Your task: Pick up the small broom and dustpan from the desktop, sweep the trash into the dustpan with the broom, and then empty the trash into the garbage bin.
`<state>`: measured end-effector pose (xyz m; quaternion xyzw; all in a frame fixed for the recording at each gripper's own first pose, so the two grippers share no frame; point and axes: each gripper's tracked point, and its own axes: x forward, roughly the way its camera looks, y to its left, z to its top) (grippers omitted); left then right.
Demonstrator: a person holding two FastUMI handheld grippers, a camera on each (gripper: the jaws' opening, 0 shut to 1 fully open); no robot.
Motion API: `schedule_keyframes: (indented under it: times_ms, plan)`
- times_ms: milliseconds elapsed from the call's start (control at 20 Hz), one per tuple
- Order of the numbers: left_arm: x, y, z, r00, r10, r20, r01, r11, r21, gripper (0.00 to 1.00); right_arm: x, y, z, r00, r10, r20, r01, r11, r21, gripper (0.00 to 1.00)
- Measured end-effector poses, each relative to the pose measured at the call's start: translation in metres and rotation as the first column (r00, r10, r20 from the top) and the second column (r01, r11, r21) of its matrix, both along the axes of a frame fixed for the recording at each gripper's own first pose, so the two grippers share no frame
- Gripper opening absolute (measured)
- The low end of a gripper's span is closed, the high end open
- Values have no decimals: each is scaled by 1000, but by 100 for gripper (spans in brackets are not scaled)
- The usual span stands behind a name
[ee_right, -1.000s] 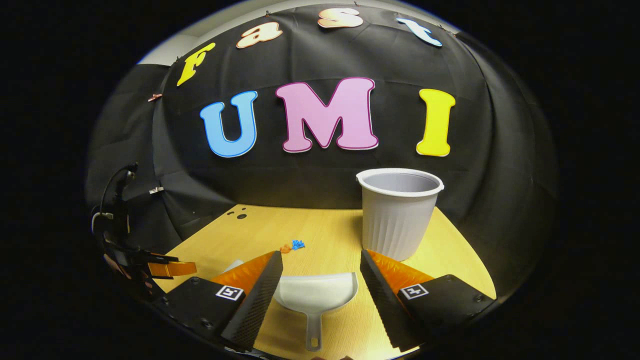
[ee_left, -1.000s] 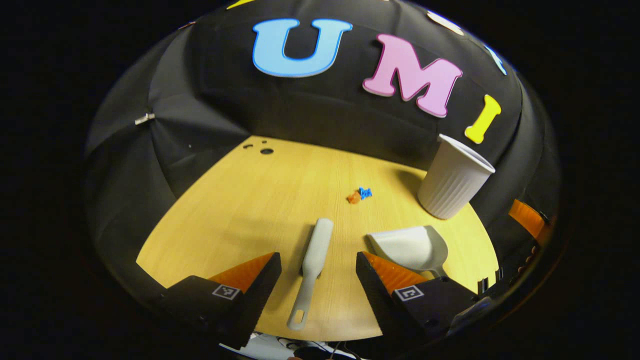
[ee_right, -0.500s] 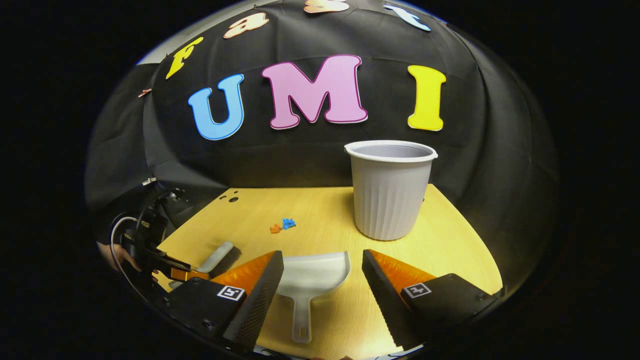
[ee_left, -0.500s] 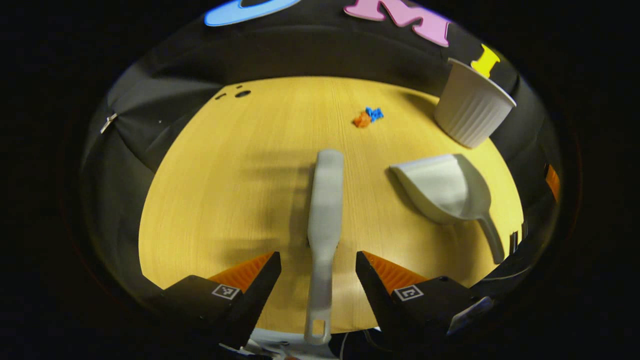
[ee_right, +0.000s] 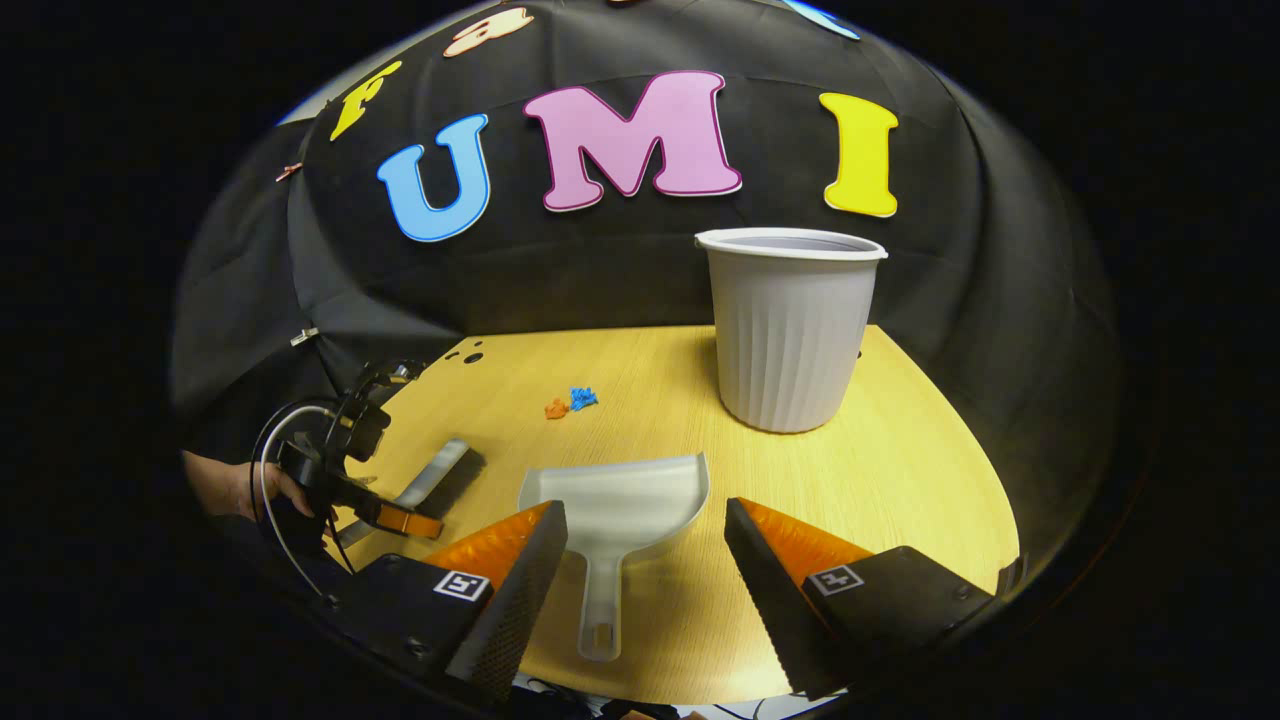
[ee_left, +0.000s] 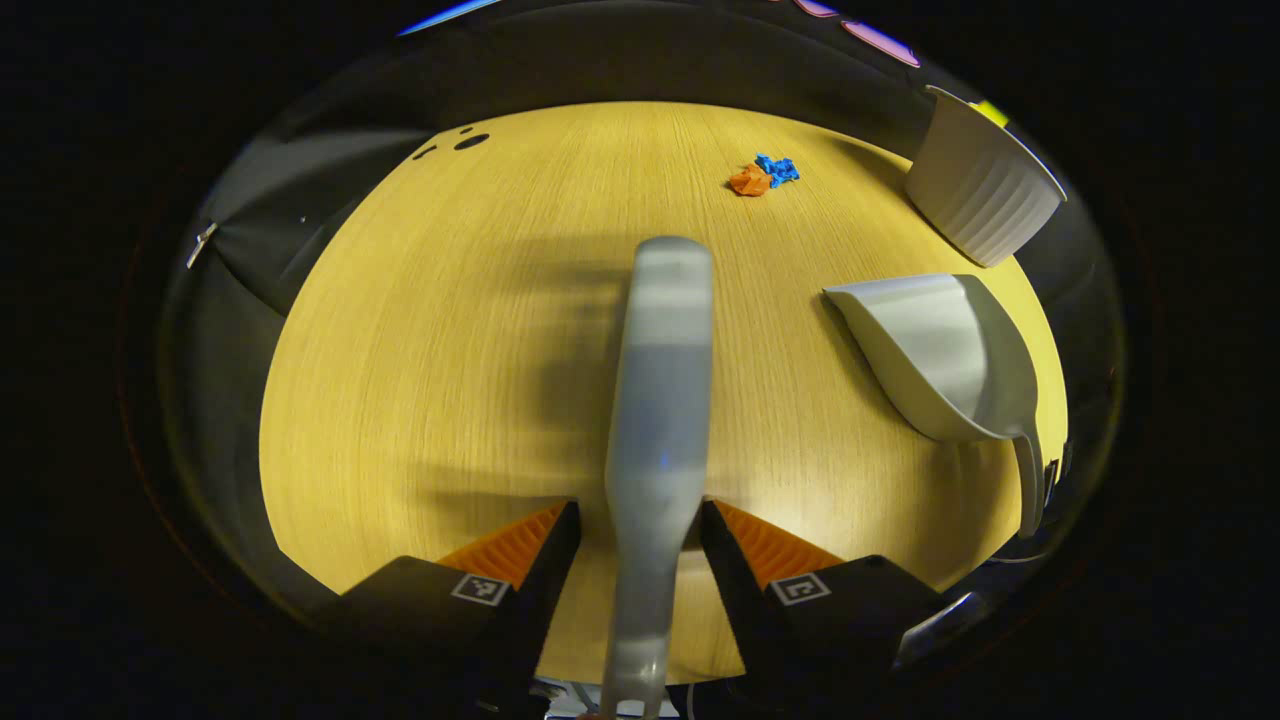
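Left tongs (ee_left: 640,520): fingers spread, broom (ee_left: 655,400) handle running straight up between them. Both fingers sit just beside the handle; cannot tell if either touches it, so no firm grip seen. The broom lies flat on the wooden counter (ee_left: 420,330), head pointing to 12 o'clock, handle end at 6. In the left gripper view the dustpan (ee_left: 940,350) is at 3 o'clock from the broom, apart from it, mouth toward 10, handle toward 5. Trash, an orange scrap (ee_left: 748,181) and a blue scrap (ee_left: 777,168) touching each other, lies at 1 o'clock beyond the broom head. The white ribbed bin (ee_left: 985,195) stands at 2 o'clock near the counter's far edge, past the dustpan.

Right tongs (ee_right: 645,545): wide open, holding nothing. The dustpan (ee_right: 620,500) lies on the counter (ee_right: 900,470) between the fingers, handle toward 6 o'clock, mouth toward 12, neither finger touching it. In the right gripper view the bin (ee_right: 790,330) stands upright at 1 o'clock beyond the pan, well apart. The orange scrap (ee_right: 556,408) and blue scrap (ee_right: 582,398) lie at 11 o'clock. At 9 o'clock the left tongs (ee_right: 400,515) hang over the broom (ee_right: 430,480), a hand (ee_right: 235,490) behind them.
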<state>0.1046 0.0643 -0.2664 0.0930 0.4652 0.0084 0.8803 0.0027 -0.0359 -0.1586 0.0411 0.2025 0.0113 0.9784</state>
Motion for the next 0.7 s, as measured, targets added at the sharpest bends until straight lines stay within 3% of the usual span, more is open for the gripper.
schedule_keyframes:
  times_ms: [200,250,300,400,700]
  plan:
    - [4,-5,1,1000,-25,9,25,1000,6,65,-3,5,-19,997,12,-72,-11,1000,20,99]
    - [6,-6,-2,999,-29,12,29,1000,9,58,-4,7,-23,995,17,-97,-15,999,31,99]
    - [6,-7,-2,1000,-23,11,23,1000,12,44,-4,10,-28,992,25,-123,-19,999,45,99]
    - [6,-9,0,1000,-19,24,19,1000,11,35,-3,17,-36,985,41,-170,-29,997,73,99]
    - [4,-4,6,995,-11,97,10,1000,7,26,-3,38,-66,940,94,-327,-62,992,108,99]
